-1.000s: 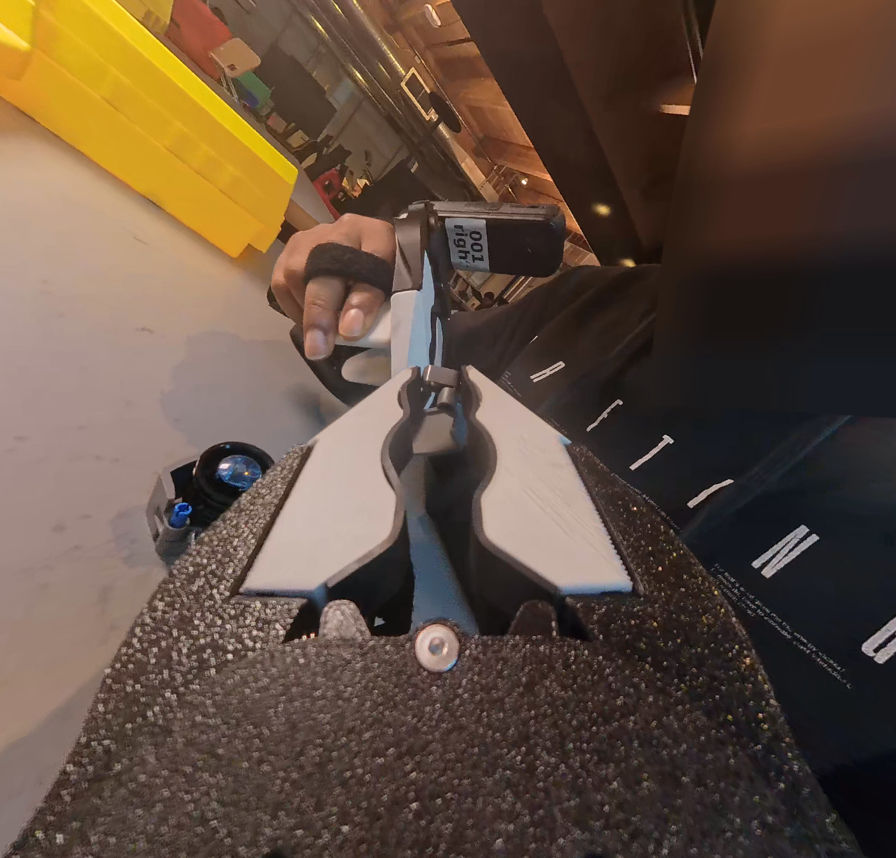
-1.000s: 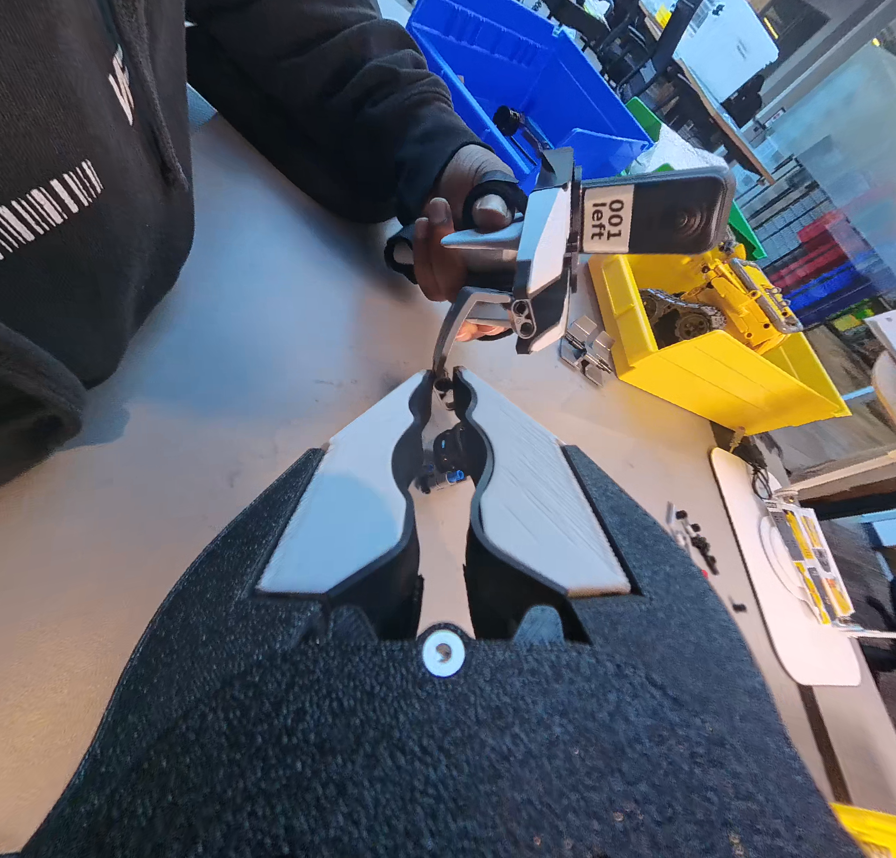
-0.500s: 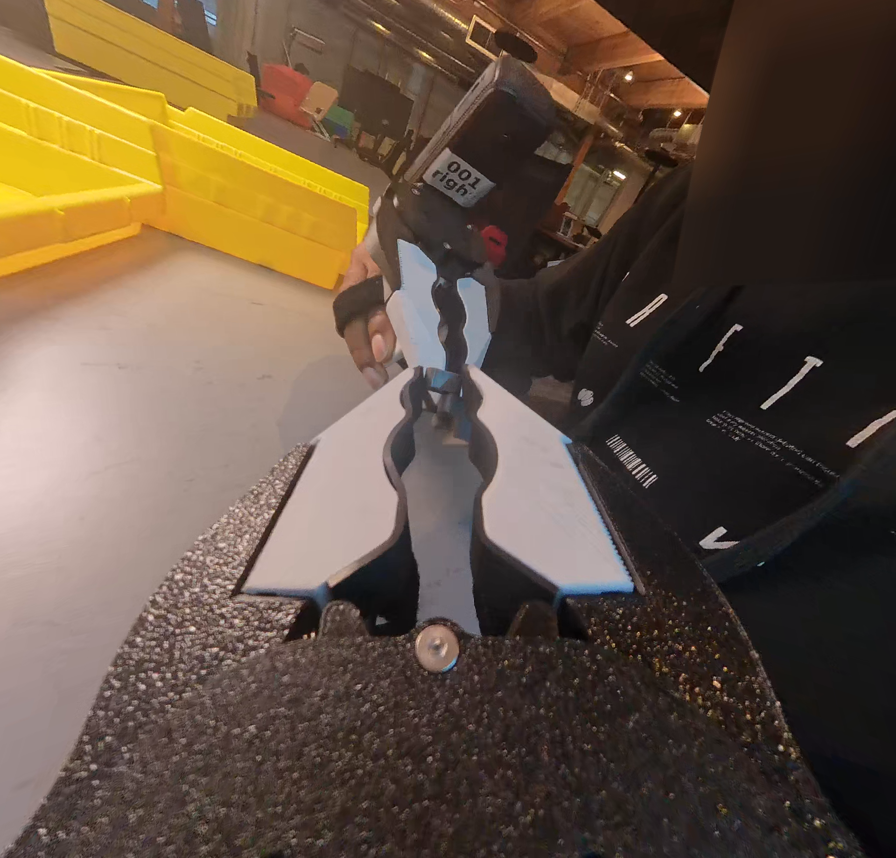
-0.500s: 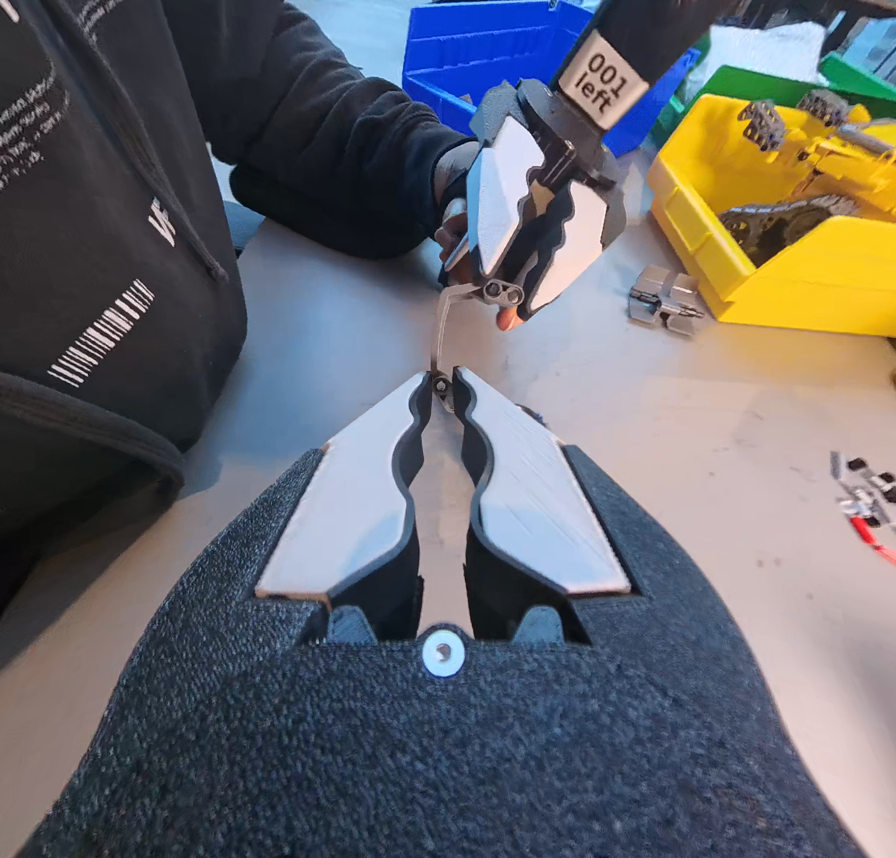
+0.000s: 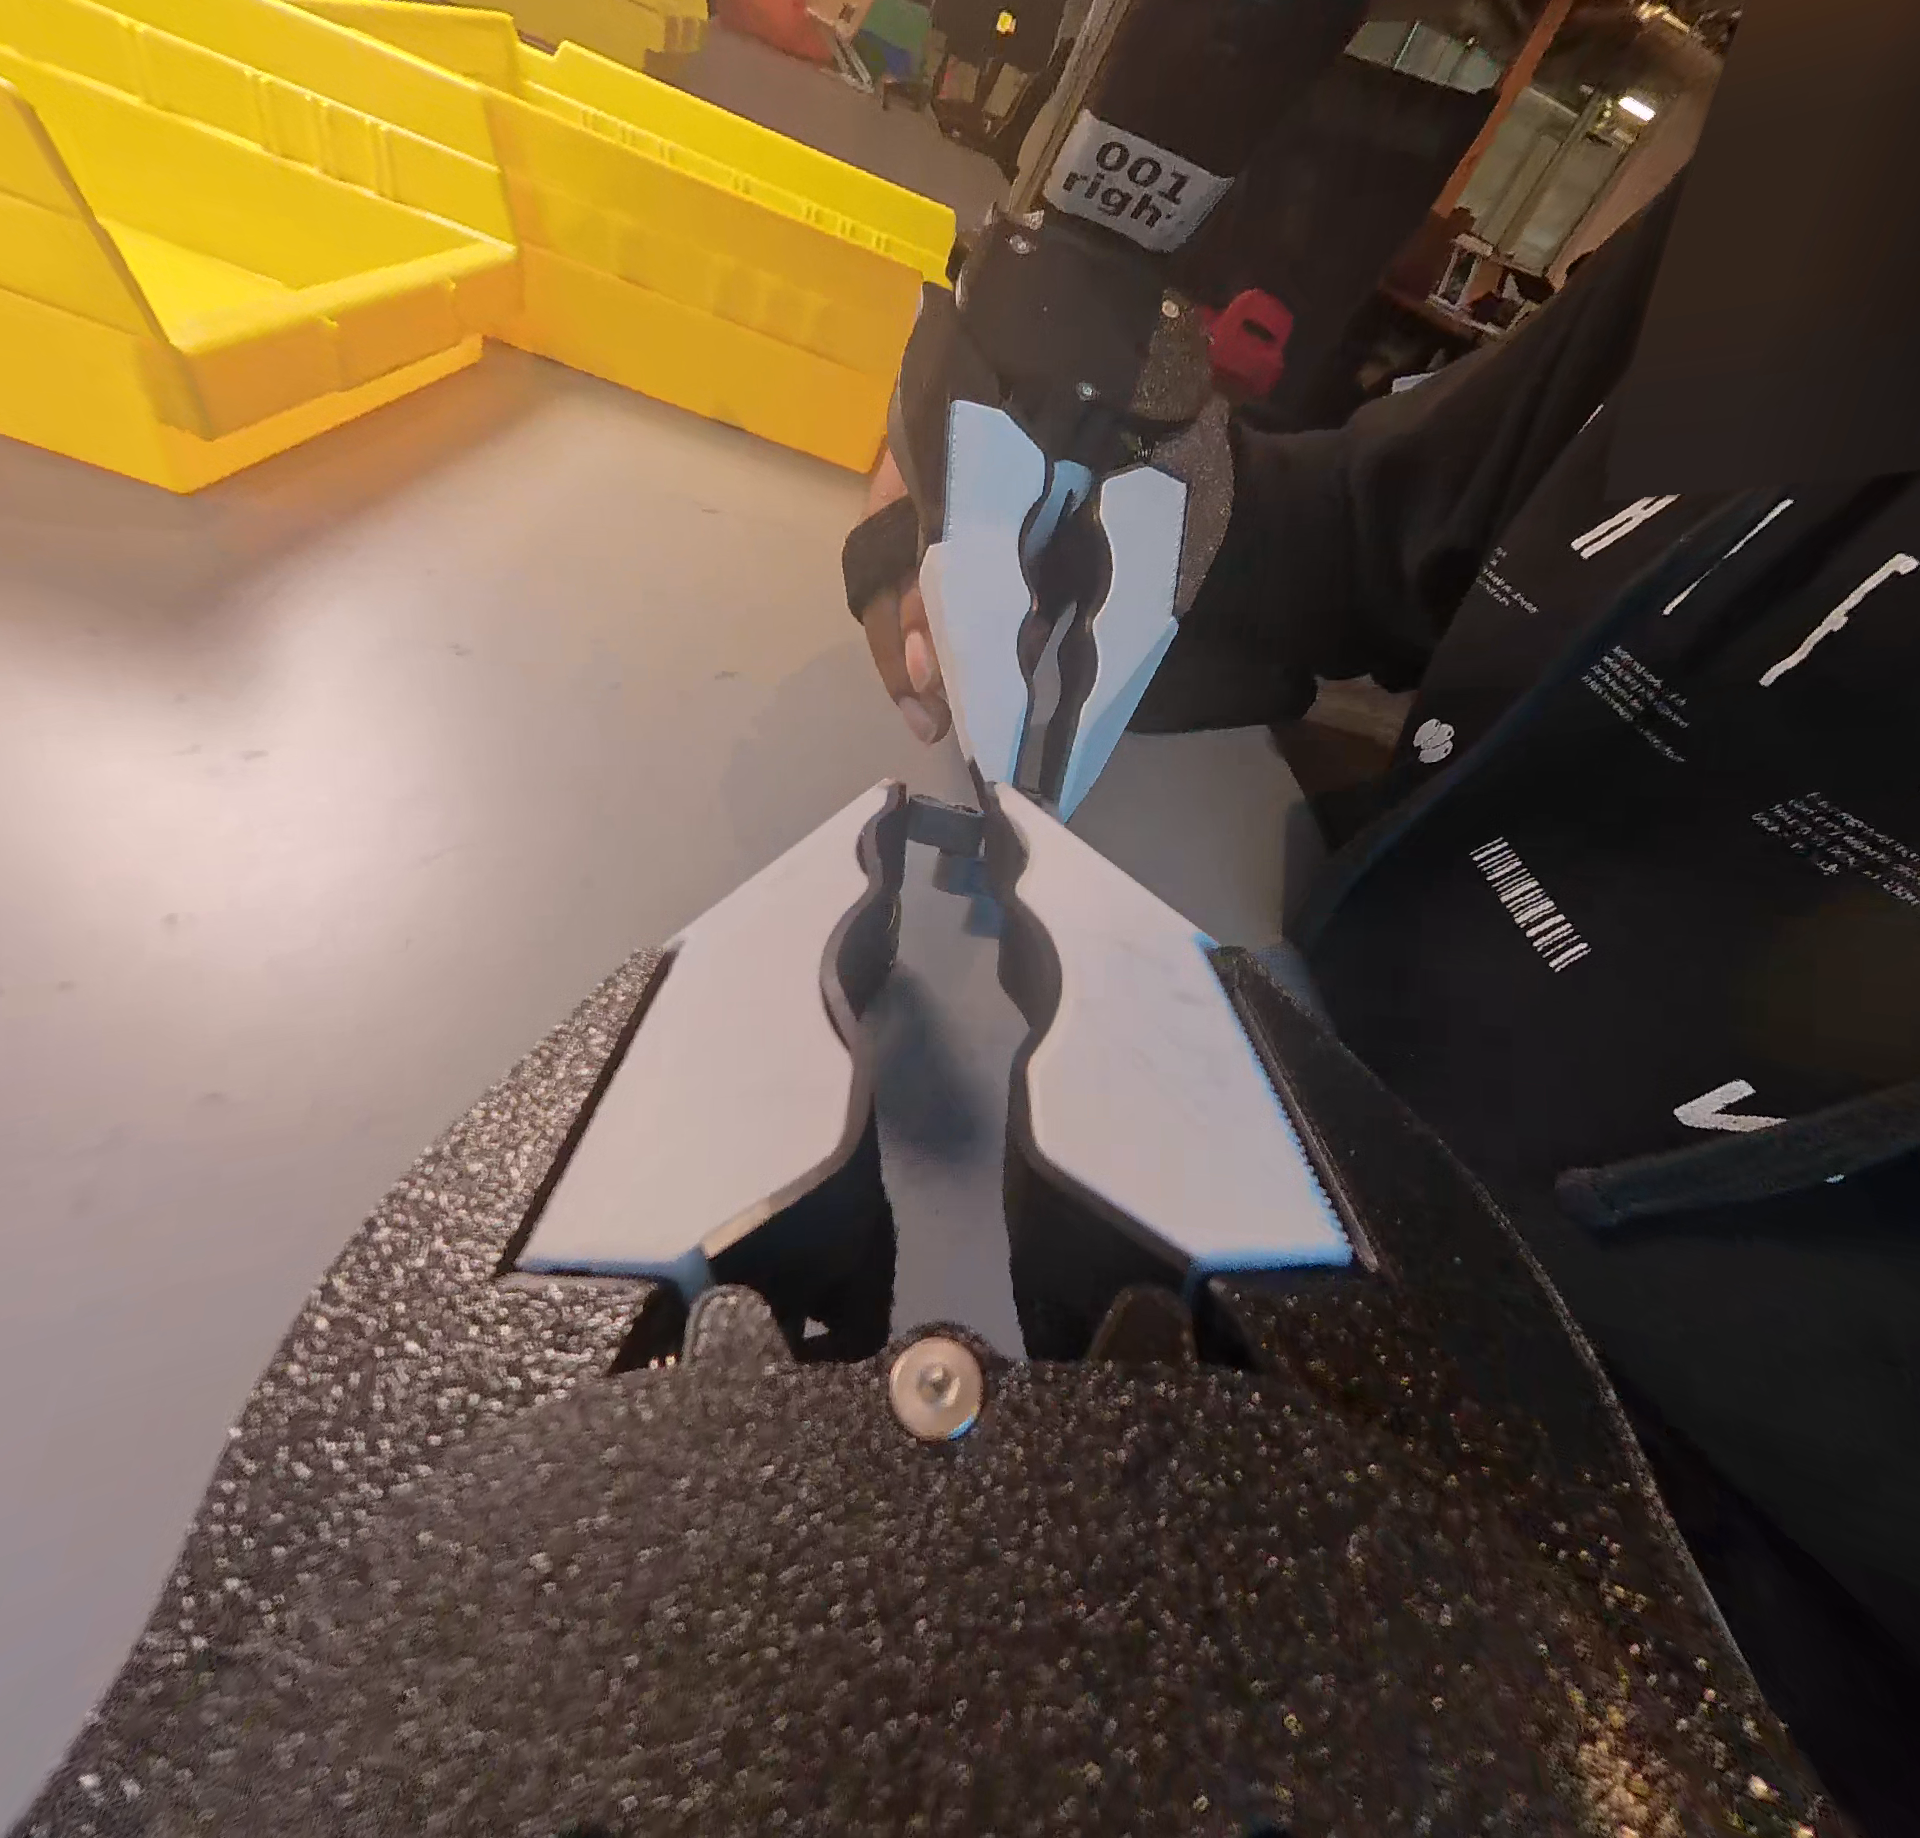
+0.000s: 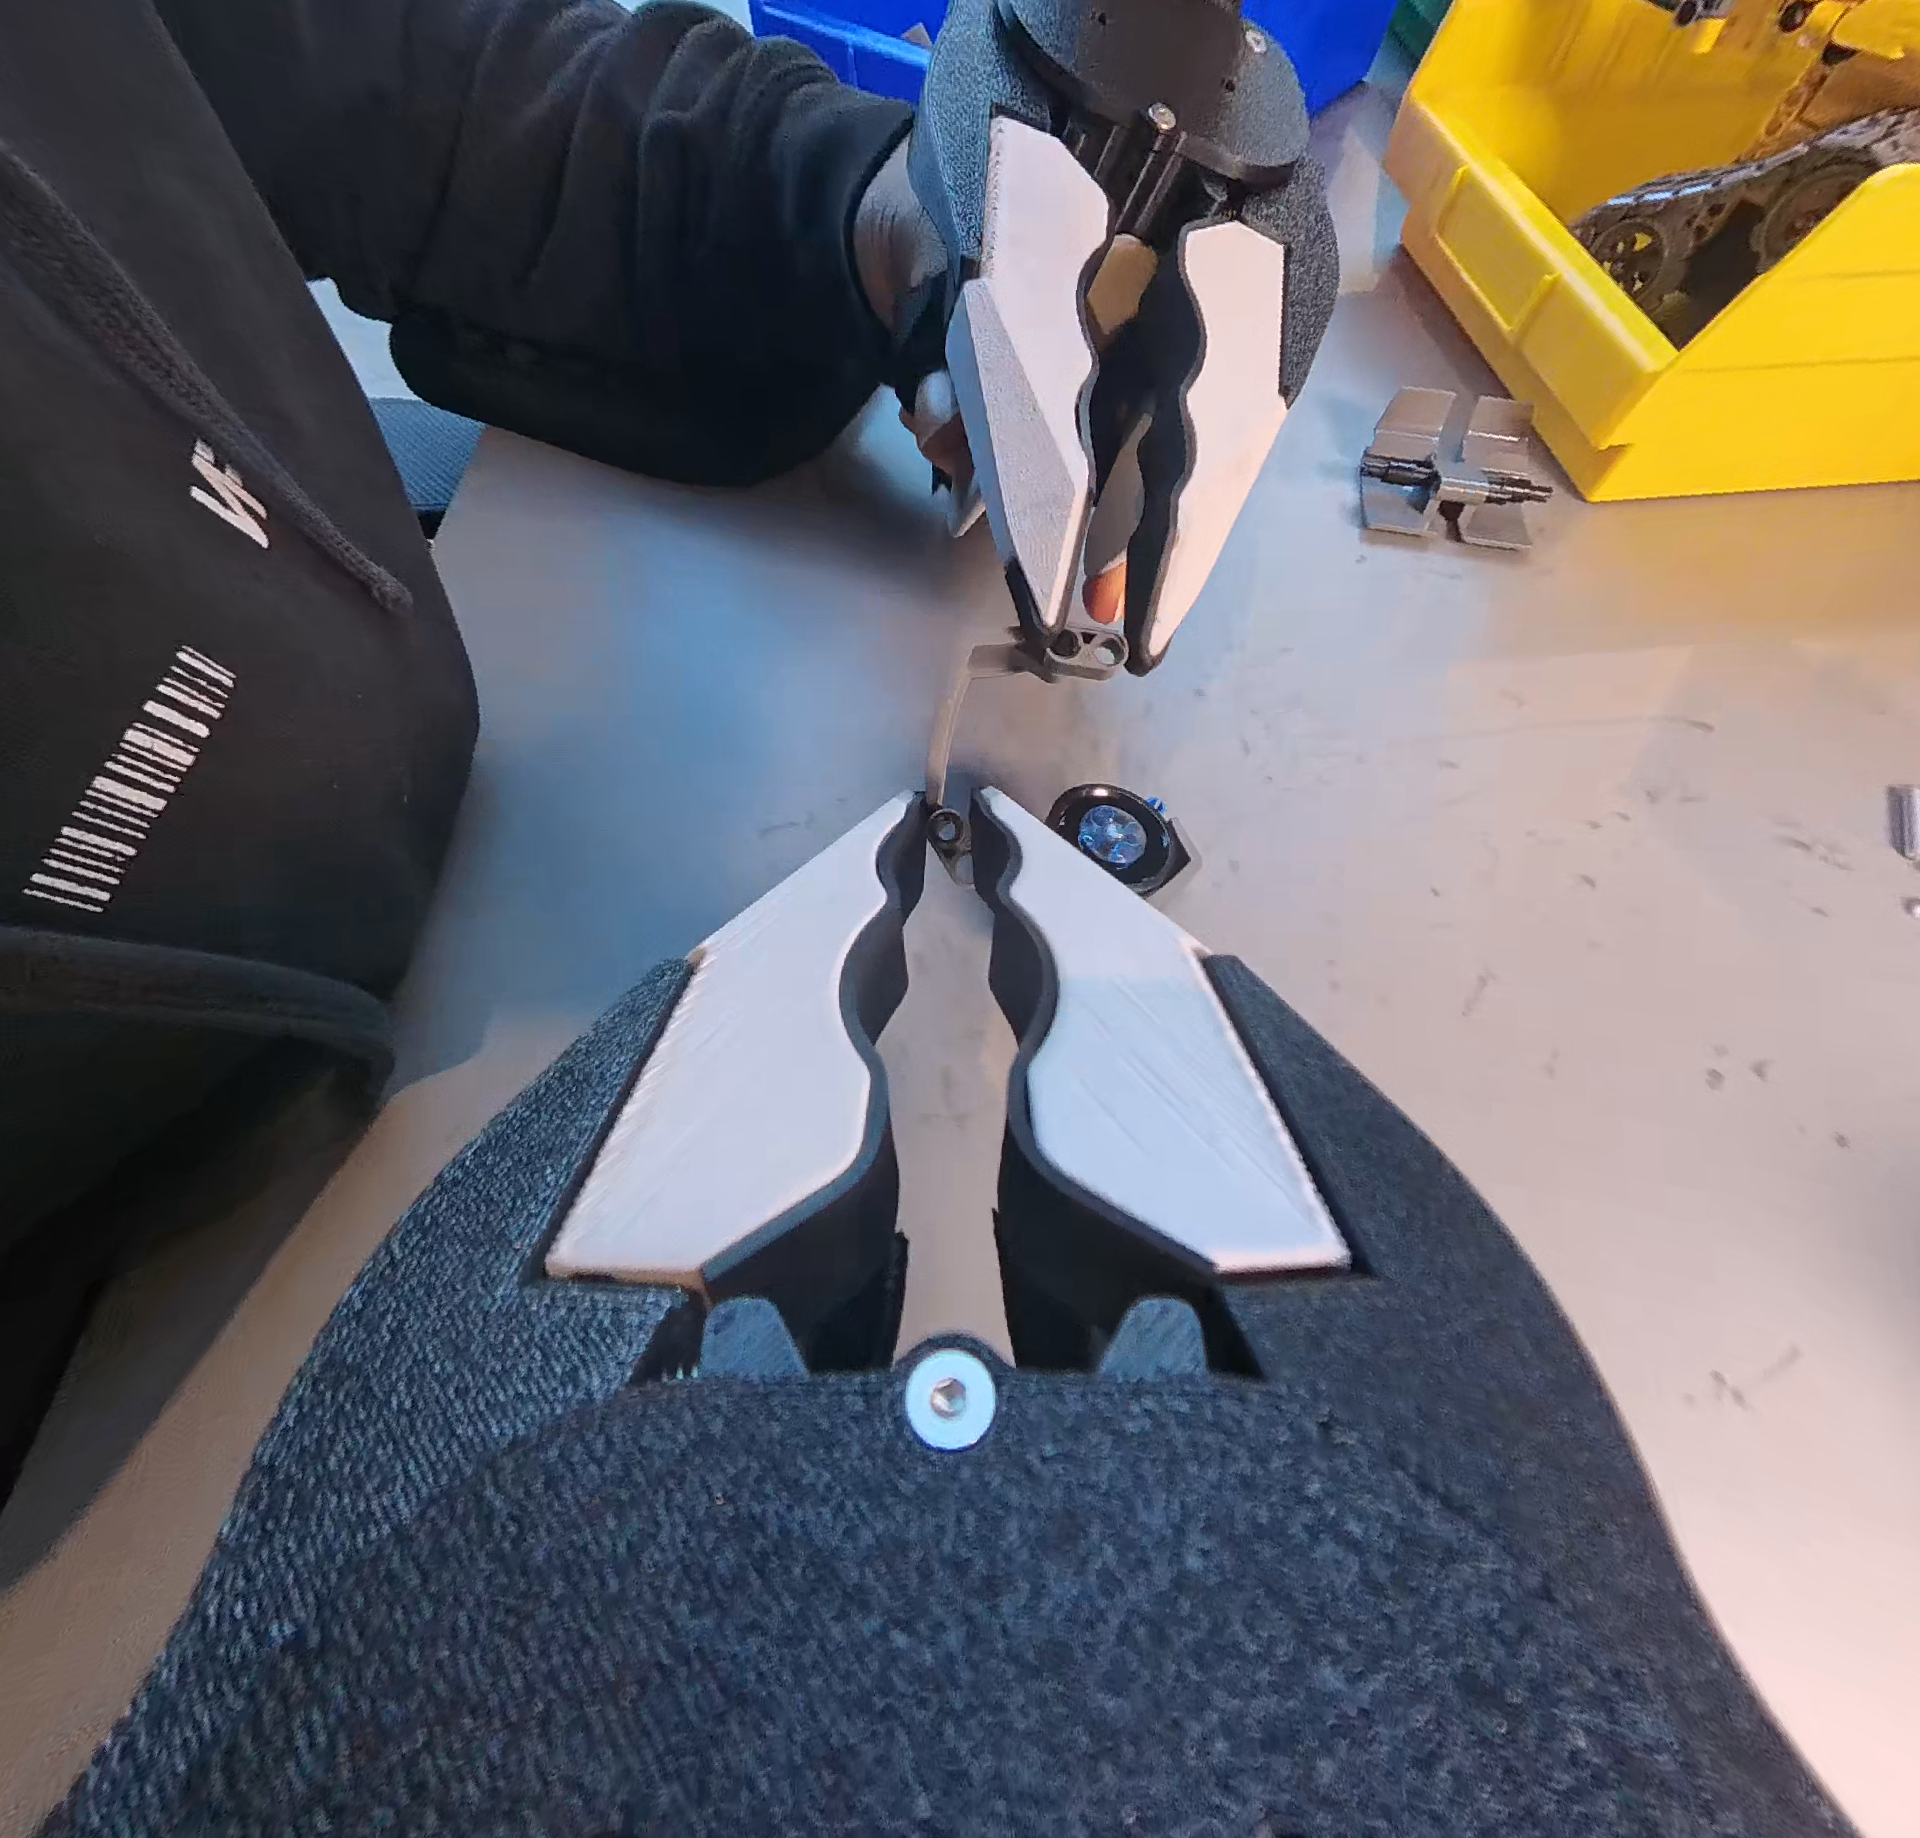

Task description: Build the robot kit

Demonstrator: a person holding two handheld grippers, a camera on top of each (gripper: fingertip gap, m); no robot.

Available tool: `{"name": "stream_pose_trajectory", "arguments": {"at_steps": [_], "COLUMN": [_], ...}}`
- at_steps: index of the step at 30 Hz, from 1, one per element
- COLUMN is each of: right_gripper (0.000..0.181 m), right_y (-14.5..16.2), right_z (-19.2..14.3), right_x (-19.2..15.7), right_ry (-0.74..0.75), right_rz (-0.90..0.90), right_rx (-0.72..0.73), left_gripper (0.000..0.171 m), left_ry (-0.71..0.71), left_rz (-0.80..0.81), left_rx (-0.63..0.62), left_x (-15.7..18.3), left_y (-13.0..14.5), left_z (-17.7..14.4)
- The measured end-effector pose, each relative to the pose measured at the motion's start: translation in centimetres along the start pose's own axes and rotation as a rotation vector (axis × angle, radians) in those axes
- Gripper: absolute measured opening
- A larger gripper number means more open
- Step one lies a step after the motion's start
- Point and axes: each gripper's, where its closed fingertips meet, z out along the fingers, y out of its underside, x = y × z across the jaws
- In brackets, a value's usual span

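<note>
**Kid:** 2 claws are on 1 thing. What moved?

**Helper:** The left claw [image 6: 1086, 645] now tips down more steeply than half a second ago. A black wheel [image 6: 1117, 838] with a blue middle now shows just beside the right claw [image 6: 948, 806]. Before, it was hidden.

**Kid:** Which way does the thing point?

**Helper:** The bent grey beam [image 6: 992, 658] runs its long way from the right claw straight out toward the left claw. Then it turns sideways into the left tips.

**Kid:** How does it look?

**Helper:** Thin, grey, with round holes at both ends.

**Kid:** Are the claws squeezing?

**Helper:** Yes. Each claw pinches 1 end, holding it over the surface [image 6: 1455, 853], near a yellow bin [image 6: 1558, 334].
</note>
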Motion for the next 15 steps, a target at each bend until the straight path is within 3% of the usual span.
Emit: {"name": "stream_pose_trajectory", "arguments": {"at_steps": [6,11,15], "right_gripper": [0.008,0.008,0.008], "right_y": [0.3,0.4,0.1], "right_z": [0.5,0.8,1.1], "right_x": [0.6,0.6,0.2], "right_ry": [0.026,0.021,-0.005], "right_rz": [0.041,0.063,0.041], "right_rx": [-0.025,-0.029,-0.018], "left_gripper": [0.008,0.021,0.026], "left_ry": [-0.073,-0.059,-0.046], "left_rz": [-0.084,-0.193,-0.18], "left_rx": [-0.079,-0.118,-0.143], "left_x": [-1.7,-2.0,-1.6], "left_y": [1.4,2.1,2.4], "left_z": [-0.2,-0.5,-0.7]}}
